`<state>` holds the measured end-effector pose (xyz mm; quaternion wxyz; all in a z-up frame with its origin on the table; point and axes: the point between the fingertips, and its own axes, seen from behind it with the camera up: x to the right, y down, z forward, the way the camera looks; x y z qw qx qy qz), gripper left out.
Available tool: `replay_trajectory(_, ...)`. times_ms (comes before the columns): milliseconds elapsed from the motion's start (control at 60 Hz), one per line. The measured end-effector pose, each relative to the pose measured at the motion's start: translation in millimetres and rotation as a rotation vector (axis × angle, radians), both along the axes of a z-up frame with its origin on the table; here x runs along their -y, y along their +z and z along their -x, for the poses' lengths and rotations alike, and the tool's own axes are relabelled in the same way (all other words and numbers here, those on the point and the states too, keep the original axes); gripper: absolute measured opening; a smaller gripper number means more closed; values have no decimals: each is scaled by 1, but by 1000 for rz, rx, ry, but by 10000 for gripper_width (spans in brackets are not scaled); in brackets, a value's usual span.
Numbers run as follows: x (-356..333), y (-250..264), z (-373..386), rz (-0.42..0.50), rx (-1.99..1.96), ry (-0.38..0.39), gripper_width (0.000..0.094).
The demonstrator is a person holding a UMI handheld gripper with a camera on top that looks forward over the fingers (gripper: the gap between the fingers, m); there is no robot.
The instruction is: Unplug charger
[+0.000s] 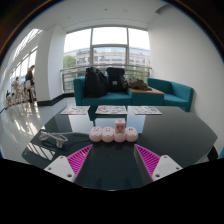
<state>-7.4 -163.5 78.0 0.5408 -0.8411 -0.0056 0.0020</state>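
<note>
A pink-white power strip [108,134] made of several round sockets lies on the dark glossy table [150,128], beyond my fingers. A small pale charger [120,125] stands plugged into the strip's right part. My gripper [112,160] is open, its magenta pads [78,158] spread wide to either side, with bare table between them. The strip is apart from the fingers, a short way ahead.
A dark flat object [55,137] lies on the table left of the strip. Beyond the table stand a low coffee table [112,110] with magazines and a teal sofa [150,92] with bags, before large windows. A person [30,84] stands at far left.
</note>
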Motion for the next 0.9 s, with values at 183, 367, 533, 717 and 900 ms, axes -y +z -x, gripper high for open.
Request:
replay_trajectory(183, -87, -10, -13, -24, 18, -27, 816)
replay_trajectory(367, -154, -22, -27, -33, 29, -51, 598)
replay_trajectory(533, -177, -45, -29, 1, 59, -49, 303)
replay_trajectory(717, -175, -42, -28, 38, -20, -83, 153)
replay_trajectory(900, -157, 238, -107, -527, 63, -147, 149)
